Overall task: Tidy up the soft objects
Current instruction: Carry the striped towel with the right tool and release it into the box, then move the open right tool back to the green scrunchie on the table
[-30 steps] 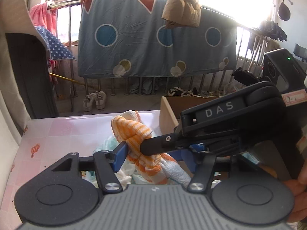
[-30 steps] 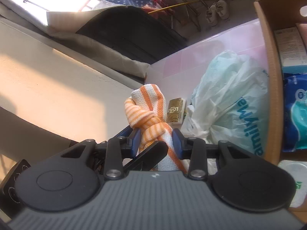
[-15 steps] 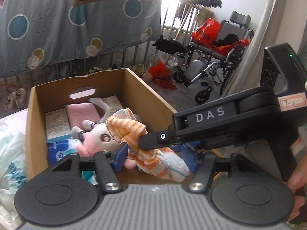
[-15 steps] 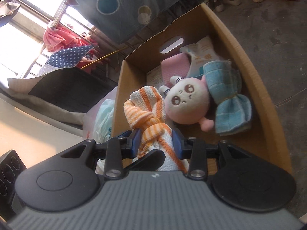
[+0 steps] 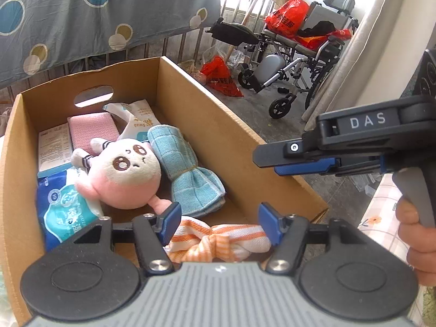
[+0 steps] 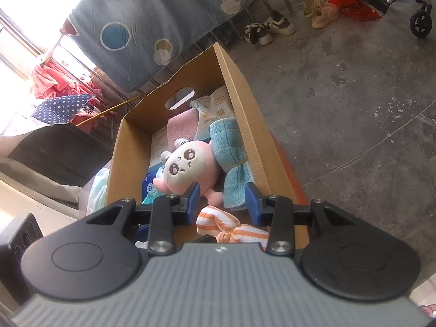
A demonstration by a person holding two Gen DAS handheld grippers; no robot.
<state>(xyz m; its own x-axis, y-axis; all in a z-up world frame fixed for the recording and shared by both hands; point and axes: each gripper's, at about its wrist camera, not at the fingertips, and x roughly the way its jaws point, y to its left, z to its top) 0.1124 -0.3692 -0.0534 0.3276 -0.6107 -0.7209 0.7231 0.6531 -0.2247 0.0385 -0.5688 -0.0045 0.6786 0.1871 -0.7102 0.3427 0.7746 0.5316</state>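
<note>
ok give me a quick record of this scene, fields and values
container: brown cardboard box, open top
towel: orange-and-white striped knotted towel, lying at the box's near end
also inside: pink round-faced plush toy; tied light-blue checked cloth; pink textured pad
left gripper: open, towel between its jaws
right gripper: open, nothing between its jaws

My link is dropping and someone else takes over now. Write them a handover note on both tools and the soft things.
Left tool: over the near end of the cardboard box. The orange striped towel spans between its pads; I cannot tell if it is gripped or just lying there.
Right tool: open, empty, aimed into the box.
Done: pink plush and blue cloth are in the box.
Left: probably make sure the towel rests inside, then draw both tools back.
</note>
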